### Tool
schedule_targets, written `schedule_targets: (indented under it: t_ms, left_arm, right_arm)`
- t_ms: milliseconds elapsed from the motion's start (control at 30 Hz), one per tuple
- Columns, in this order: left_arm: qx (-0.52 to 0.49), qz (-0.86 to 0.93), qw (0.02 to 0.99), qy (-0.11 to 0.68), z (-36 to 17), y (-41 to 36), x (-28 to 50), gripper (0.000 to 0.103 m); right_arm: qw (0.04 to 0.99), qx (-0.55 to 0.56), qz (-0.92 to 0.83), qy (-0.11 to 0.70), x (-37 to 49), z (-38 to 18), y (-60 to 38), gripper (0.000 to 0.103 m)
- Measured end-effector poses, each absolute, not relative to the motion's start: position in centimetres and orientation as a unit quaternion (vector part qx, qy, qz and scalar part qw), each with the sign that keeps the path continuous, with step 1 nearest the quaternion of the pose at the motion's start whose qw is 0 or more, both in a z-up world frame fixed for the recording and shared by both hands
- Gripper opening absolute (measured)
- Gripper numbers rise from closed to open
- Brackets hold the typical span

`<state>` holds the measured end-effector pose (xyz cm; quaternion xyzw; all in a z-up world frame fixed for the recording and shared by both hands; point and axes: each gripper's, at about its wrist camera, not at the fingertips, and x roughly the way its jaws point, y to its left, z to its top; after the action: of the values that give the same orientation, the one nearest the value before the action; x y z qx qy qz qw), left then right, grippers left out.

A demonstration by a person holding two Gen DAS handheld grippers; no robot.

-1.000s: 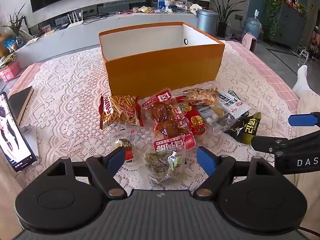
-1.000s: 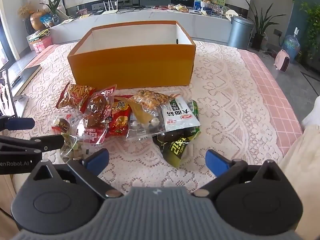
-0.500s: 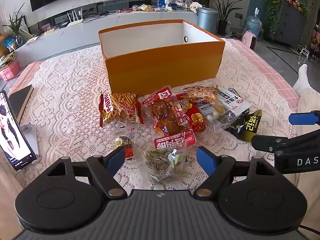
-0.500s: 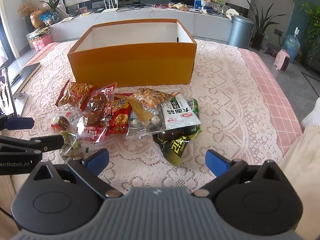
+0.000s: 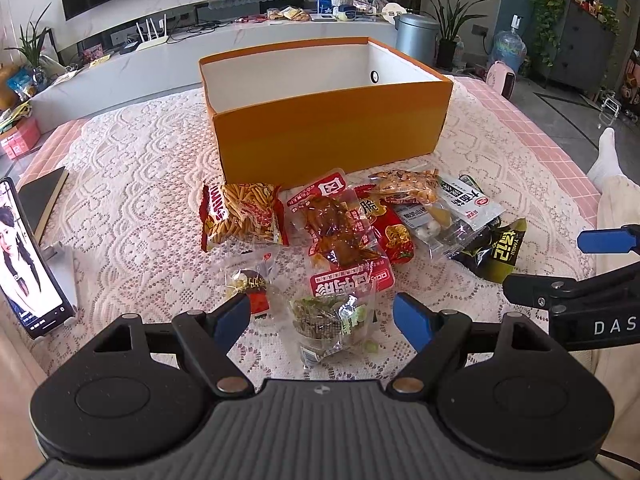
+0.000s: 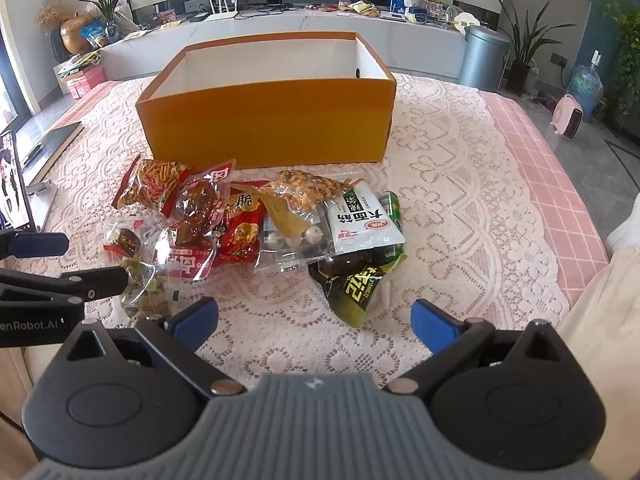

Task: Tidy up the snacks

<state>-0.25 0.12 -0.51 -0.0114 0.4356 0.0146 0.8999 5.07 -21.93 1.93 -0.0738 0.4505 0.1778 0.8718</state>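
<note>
An orange box (image 5: 328, 136) (image 6: 268, 124) with a white inside stands open on the lace cloth. In front of it lies a heap of snack packets: a red pack of sticks (image 5: 240, 216) (image 6: 154, 184), a clear meat pack (image 5: 340, 236) (image 6: 196, 208), a white pack (image 5: 468, 204) (image 6: 362, 220) and a dark green pack (image 5: 496, 252) (image 6: 354, 284). A clear green-filled pack (image 5: 328, 320) (image 6: 146, 288) lies between the fingers of my open left gripper (image 5: 320, 320). My right gripper (image 6: 314, 322) is open just short of the dark green pack.
A phone (image 5: 24, 256) (image 6: 12, 184) on a stand shows a video at the left table edge, with a dark book (image 5: 40, 196) behind it. A person's white sock and trouser leg (image 5: 608, 168) are at the right. Bare lace cloth (image 6: 460, 200) lies right of the heap.
Both grippers have risen slightly, so the box and packets sit a little lower in the views. Nothing was taken hold of; both stay open.
</note>
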Motion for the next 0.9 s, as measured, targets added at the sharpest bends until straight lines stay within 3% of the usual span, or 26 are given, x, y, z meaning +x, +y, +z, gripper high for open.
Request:
schedule_targets:
  t_ms: [900]
  left_arm:
    - [-0.011,0.015,0.899,0.437,-0.52,0.12,-0.25,0.095]
  right_arm:
    - [0.867,-0.076,0.175,0.46,5.23,1.54,-21.89,0.099]
